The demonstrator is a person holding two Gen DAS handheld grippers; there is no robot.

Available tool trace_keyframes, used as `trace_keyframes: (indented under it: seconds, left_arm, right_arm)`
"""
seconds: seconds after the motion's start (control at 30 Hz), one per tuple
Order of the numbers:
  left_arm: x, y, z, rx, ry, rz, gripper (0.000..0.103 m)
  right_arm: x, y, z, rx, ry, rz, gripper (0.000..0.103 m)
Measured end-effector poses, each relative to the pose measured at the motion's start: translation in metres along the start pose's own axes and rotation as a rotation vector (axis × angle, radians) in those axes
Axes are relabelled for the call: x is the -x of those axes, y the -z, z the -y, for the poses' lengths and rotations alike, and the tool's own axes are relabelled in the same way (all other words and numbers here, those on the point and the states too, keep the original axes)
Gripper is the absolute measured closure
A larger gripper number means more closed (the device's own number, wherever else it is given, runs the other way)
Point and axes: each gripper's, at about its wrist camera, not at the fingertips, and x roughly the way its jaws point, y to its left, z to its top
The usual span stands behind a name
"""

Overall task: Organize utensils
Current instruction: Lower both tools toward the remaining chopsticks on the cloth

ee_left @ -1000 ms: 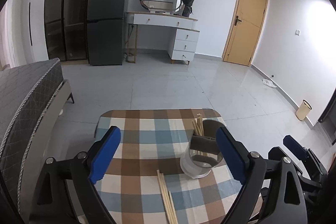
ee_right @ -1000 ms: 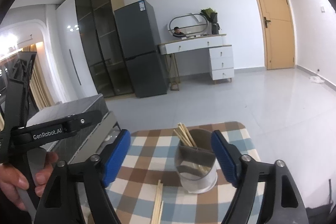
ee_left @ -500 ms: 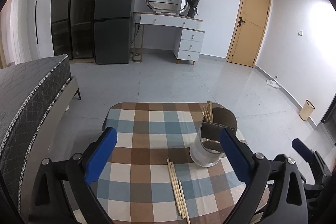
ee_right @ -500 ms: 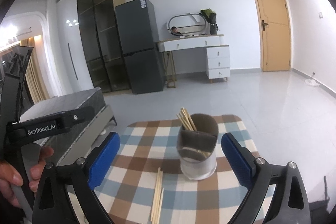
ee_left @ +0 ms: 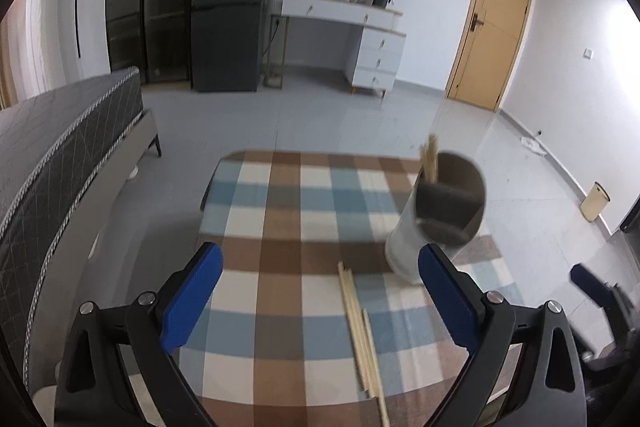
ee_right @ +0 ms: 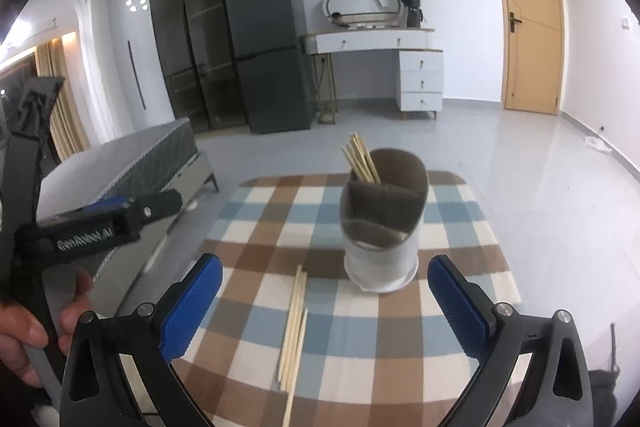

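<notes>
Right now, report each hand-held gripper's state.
Left hand-held gripper: open, holding nothing.
Right hand-held gripper: open, holding nothing.

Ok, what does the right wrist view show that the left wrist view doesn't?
Only the right wrist view shows the person's hand gripping the handle of the left gripper. It also shows the holder's divided inside and the chopsticks in its rear compartment sharply.

Only the left wrist view shows the small bin by the right wall and a dark part of the other gripper at the right edge.

Both show the checked table, the loose chopsticks lying on it near the holder, and open, empty blue-padded fingers: left gripper, right gripper.
</notes>
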Motion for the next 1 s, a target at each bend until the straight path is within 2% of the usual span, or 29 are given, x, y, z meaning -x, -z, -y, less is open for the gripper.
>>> trace_keyframes:
  seconds: [0.3, 0.4, 0.53, 0.67, 0.8, 0.9, 1.0]
  left_arm:
    - [-0.037, 0.027, -0.018, 0.065, -0.014, -0.119, 0.008]
    - [-0.051, 0.039, -0.018, 0.039, -0.040, -0.150, 0.008]
    - [-0.067, 0.046, -0.027, 0.089, -0.056, -0.216, 0.008]
    - [-0.073, 0.042, -0.035, 0.115, -0.100, -0.237, 0.008]
    - [-0.077, 0.035, -0.048, 0.184, -0.121, -0.242, 0.008]
    - [-0.081, 0.032, -0.053, 0.194, -0.149, -0.250, 0.008]
    - [-0.085, 0.032, -0.058, 0.219, -0.143, -0.266, 0.008]
  right_arm:
    - [-0.033, 0.024, 0.002, 0.011, -0.007, -0.113, 0.000]
    - [-0.054, 0.034, -0.001, 0.016, -0.008, -0.188, 0.000]
    - [-0.080, 0.048, -0.006, 0.035, -0.019, -0.275, 0.001]
    - [-0.109, 0.060, -0.007, 0.033, -0.033, -0.373, 0.004]
    - [-0.138, 0.068, -0.007, 0.023, -0.034, -0.454, 0.015]
    - [-0.162, 0.072, -0.007, 0.017, -0.031, -0.516, 0.022]
    - [-0.181, 0.076, -0.004, -0.001, -0.033, -0.574, 0.039]
